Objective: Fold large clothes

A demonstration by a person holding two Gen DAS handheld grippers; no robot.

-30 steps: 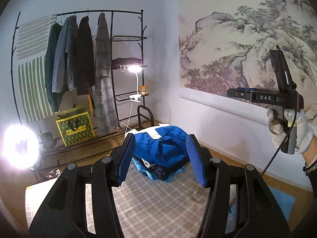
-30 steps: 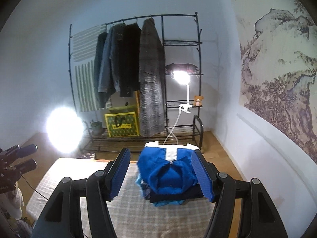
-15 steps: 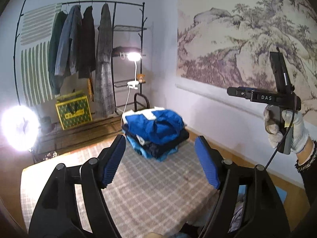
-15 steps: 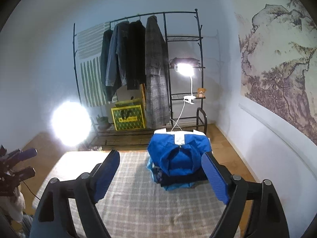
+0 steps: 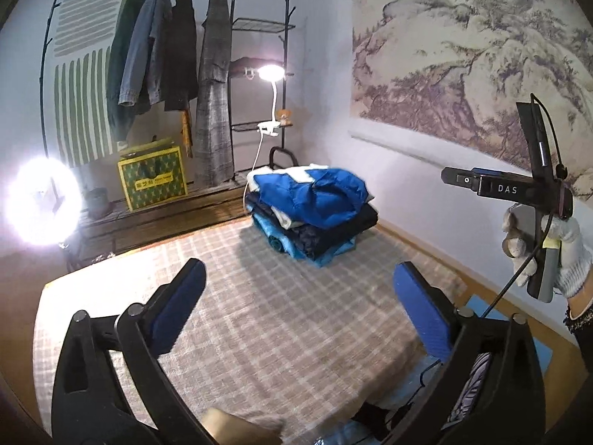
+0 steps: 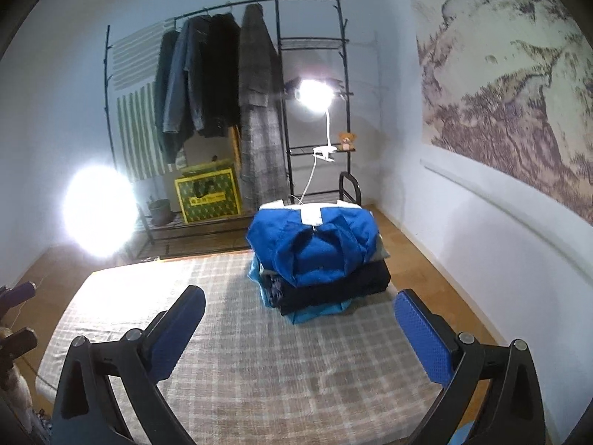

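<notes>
left wrist view: left gripper (image 5: 298,302) jaws opening, nothing between them; right gripper (image 6: 299,328) likewise opening, empty; folded clothes stack (image 6: 318,256) sits at the checked mat's (image 6: 237,352) far edge.

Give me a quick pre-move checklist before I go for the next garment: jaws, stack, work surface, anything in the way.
1. Left gripper empty: ok, jaws opening, nothing between them.
2. Right gripper empty: ok, jaws opening, nothing between them.
3. Folded stack settled: ok, it sits at the far end of the checked mat, blue jacket on top, apart from both grippers.
4. Mat space for spreading: ok, the near part shows only bare checked cloth.
5. Next garment located: cannot tell, only dark cloth and cables at the mat's near edge in the left wrist view.
6. Cable from the right hand: cannot tell, it hangs toward the left gripper's right side.
</notes>
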